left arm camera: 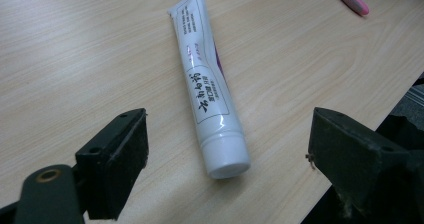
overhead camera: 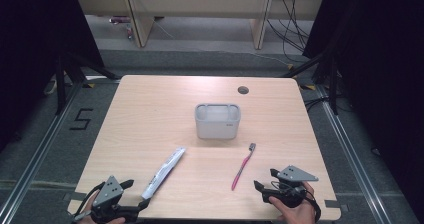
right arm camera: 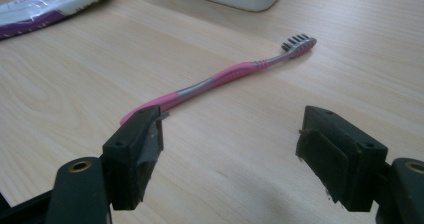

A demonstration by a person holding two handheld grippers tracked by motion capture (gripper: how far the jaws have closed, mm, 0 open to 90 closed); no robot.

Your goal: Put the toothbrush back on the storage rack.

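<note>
The square light-wood table (overhead camera: 150,114) carried three loose things, and none had been moved toward its likely destination — the work looked barely begun, as far as could be judged. One pale grey rectangular plastic holder (overhead camera: 217,121) stood upright near the middle of the table, its slotted top showing nothing in it from the high view. One long white toothpaste tube with a purple stripe and a white cap (overhead camera: 163,172) lay flat on the wood, well apart from the holder, cap end toward the near edge. One slim pink-and-grey toothbrush with dark bristles (overhead camera: 243,166) lay flat to the right of it, bristle end pointing toward the holder.

The left gripper (left arm camera: 227,149) sat at the near edge with its jaws wide apart, the tube's cap lying between them but untouched. The right gripper (right arm camera: 230,141) was likewise spread wide — the toothbrush's handle tip lay just beside its left jaw, not gripped.

Judging by this layout, everything was left to do: grasping the tube and the brush, lifting them, and probably standing both in the holder.
</note>
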